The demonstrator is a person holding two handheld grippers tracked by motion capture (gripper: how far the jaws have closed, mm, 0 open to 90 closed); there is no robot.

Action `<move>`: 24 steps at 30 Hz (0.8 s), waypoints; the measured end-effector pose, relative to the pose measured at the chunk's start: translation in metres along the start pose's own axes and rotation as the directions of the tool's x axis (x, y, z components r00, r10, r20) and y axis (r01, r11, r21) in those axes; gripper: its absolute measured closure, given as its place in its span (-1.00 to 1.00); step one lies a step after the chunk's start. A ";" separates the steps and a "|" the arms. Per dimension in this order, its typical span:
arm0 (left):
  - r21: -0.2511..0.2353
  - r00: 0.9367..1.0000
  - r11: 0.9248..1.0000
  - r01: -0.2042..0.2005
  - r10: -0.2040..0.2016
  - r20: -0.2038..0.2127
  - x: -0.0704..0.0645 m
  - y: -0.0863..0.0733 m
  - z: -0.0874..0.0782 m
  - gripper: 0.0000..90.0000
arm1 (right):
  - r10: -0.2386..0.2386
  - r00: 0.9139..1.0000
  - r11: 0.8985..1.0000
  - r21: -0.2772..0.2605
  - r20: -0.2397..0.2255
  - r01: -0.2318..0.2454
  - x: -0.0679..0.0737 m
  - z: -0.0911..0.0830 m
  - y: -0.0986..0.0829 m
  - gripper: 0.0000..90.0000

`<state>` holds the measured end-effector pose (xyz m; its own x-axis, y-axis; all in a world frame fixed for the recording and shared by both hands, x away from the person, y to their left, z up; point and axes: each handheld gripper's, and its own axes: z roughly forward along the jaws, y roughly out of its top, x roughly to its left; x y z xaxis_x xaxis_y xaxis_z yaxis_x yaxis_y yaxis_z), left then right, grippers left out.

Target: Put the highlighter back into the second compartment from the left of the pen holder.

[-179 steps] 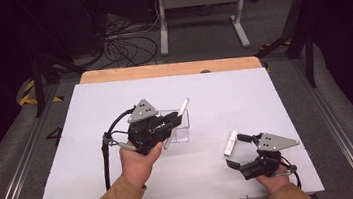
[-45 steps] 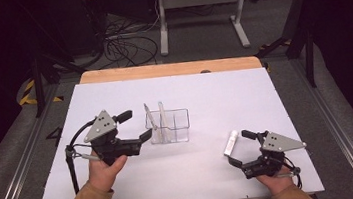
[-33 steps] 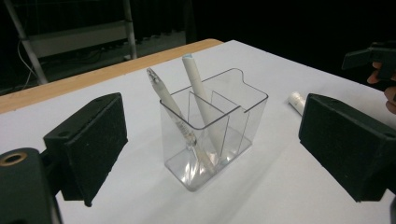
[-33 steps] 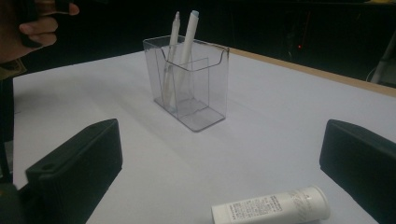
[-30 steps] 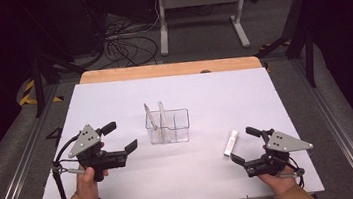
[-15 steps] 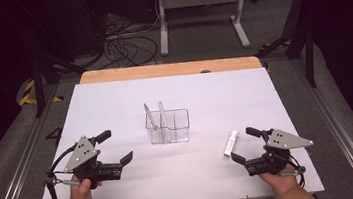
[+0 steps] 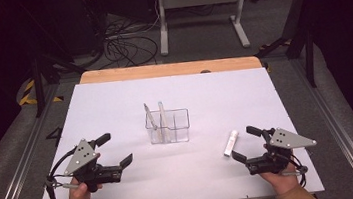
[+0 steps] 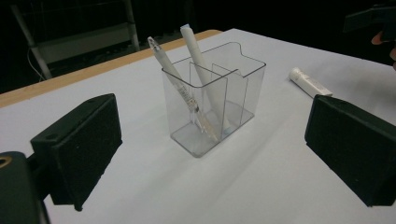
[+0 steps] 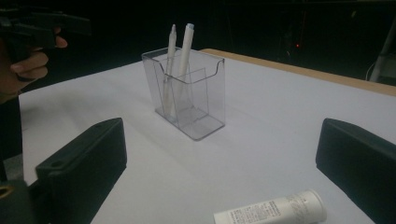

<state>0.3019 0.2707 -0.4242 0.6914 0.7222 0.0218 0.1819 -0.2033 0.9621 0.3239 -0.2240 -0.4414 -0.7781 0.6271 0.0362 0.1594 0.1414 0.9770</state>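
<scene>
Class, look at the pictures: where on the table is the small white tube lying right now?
In the high view, the small white tube lies flat on the white table, right of the clear plastic divided holder and just ahead of the open right gripper, untouched.

left gripper (image 7: 115, 151): black body, grey three-cornered plate on top with small dark screw holes, black cable looping at lower left of frame. right gripper (image 7: 244, 144): same black build, grey plate, cable. jaws blocky, matte black. tan sleeves at bottom edge.
</scene>
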 end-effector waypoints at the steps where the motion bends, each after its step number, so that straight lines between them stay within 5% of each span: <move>1: 0.001 1.000 1.000 0.001 -0.001 -0.004 0.000 0.000 0.000 -0.90 | -0.003 1.000 1.000 -0.009 -0.001 0.003 0.000 -0.001 0.000 -0.92; 8: 0.012 1.000 1.000 0.003 -0.003 -0.009 0.002 -0.003 -0.002 -0.89 | -0.021 0.999 1.000 -0.009 -0.026 0.021 0.002 -0.001 0.003 -0.88; 11: 0.016 1.000 1.000 -0.003 0.003 -0.013 0.002 -0.003 -0.002 -0.89 | 0.006 0.999 1.000 0.014 -0.040 -0.005 0.000 0.002 0.003 -0.90; 16: 0.015 1.000 1.000 0.002 -0.002 -0.018 0.002 -0.005 -0.003 -0.89 | 0.017 1.000 0.997 0.074 0.001 -0.017 -0.001 0.005 0.006 -0.99; 24: 0.015 1.000 1.000 0.001 -0.001 -0.028 0.003 -0.007 -0.006 -0.90 | 0.020 0.998 0.995 0.096 0.062 -0.026 -0.003 0.007 0.008 -1.00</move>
<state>0.2986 0.2778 -0.4289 0.6714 0.7406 0.0285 0.1935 -0.2123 0.9579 0.3318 -0.2197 -0.4348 -0.7354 0.6763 0.0425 0.2373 0.1982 0.9510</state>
